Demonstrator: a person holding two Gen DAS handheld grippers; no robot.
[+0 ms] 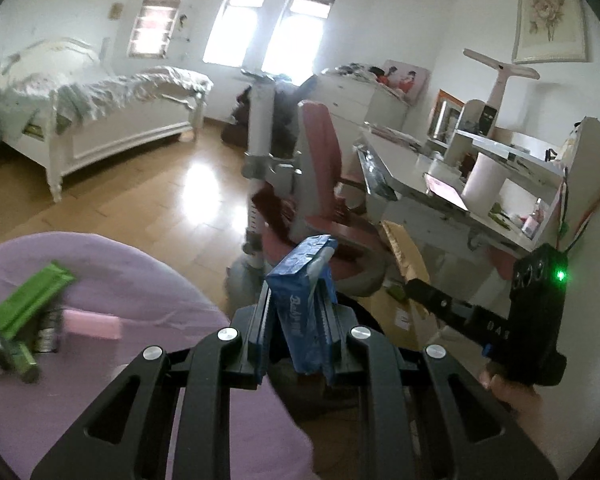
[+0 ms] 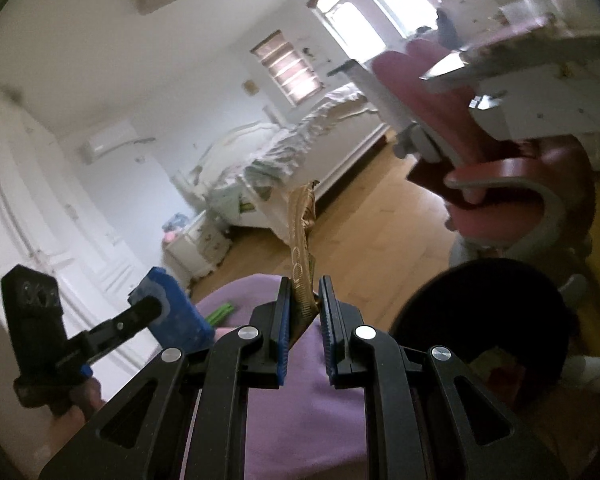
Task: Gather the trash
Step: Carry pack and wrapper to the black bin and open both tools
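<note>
My left gripper [image 1: 298, 312] is shut on a blue crumpled packet [image 1: 306, 300] and holds it in the air past the edge of a round table with a purple cloth [image 1: 140, 280]. The packet also shows in the right wrist view [image 2: 172, 308]. My right gripper [image 2: 304, 312] holds a gold wrapper [image 2: 302, 248] between its jaws, which stand slightly apart; the wrapper touches the left pad. It also shows in the left wrist view [image 1: 404, 252]. A green packet [image 1: 28, 304], a pink block [image 1: 94, 324] and small dark items lie on the cloth.
A black round bin [image 2: 484, 312] stands by the table at the right, with scraps inside. A pink desk chair [image 1: 324, 184] and a cluttered white desk [image 1: 460, 184] are close ahead. A bed [image 1: 100, 120] stands across the wooden floor.
</note>
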